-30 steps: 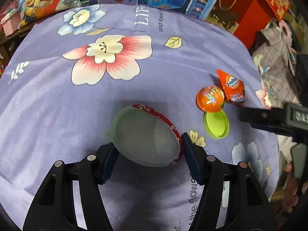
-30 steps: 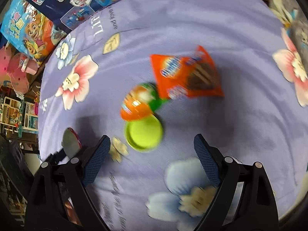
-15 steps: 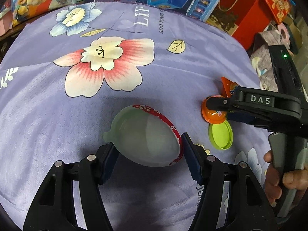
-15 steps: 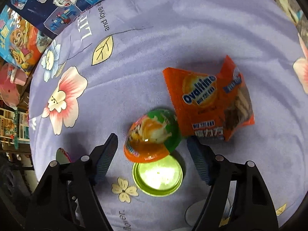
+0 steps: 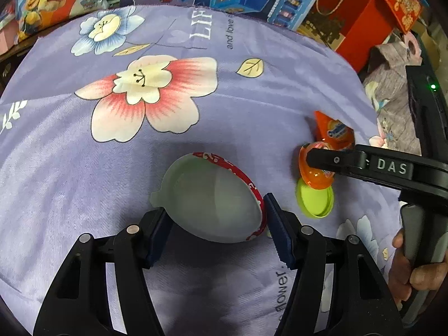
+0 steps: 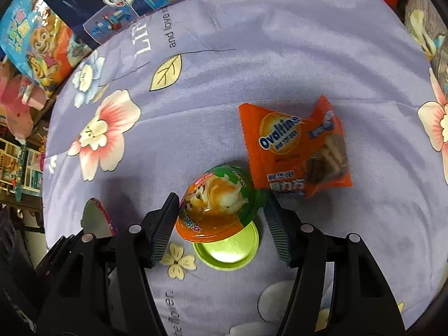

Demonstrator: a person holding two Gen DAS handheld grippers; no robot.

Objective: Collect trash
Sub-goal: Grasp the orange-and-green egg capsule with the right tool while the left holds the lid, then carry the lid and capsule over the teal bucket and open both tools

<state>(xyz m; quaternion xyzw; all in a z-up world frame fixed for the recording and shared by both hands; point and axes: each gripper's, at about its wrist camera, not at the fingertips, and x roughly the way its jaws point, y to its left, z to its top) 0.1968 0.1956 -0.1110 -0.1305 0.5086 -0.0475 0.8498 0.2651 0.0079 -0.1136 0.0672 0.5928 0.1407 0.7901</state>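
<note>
A: Flowered purple cloth [image 5: 252, 106] is lying under everything. Left gripper [image 5: 217, 224]?
B: Gripping the pale egg half [image 5: 212, 204].
A: Right gripper [image 6: 221, 218]?
B: Closing around the orange egg capsule [image 6: 215, 204], just beside the Ovaltine packet [image 6: 294, 154] and above the green lid [image 6: 226, 254].

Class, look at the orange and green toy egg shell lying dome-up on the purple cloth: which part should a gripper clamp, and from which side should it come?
Clamp the orange and green egg shell across its widest part just above the rim, coming from above. Its dome is smooth and would slip higher up. The right gripper is closing its jaws there now, one each side.
</note>
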